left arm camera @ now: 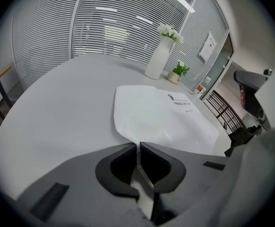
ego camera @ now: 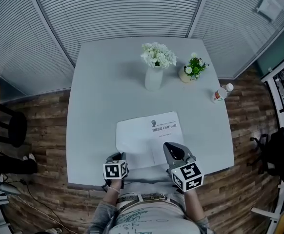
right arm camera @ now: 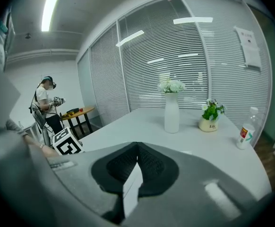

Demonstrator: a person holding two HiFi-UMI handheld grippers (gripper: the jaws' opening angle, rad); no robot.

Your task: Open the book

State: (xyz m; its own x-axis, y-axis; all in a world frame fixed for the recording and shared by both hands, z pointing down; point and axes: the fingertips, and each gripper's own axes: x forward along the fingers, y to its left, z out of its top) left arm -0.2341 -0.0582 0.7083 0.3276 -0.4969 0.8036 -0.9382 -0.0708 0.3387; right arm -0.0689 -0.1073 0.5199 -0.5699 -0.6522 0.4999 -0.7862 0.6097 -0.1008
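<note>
Both claws (left arm camera: 138,145) (right arm camera: 137,146) tight on book (ego camera: 147,130)

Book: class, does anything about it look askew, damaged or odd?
The book lies slightly askew to the table's edge. Its near edge is pinched by the left gripper and the right gripper, so the cover bows unevenly. No tear or spill shows.

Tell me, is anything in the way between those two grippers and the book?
Nothing visible. Both grippers are on the book: the left gripper pinches its near corner, the right gripper a sheet of it. The vase, plant and bottle stand far back on the table, apart from it.
</note>
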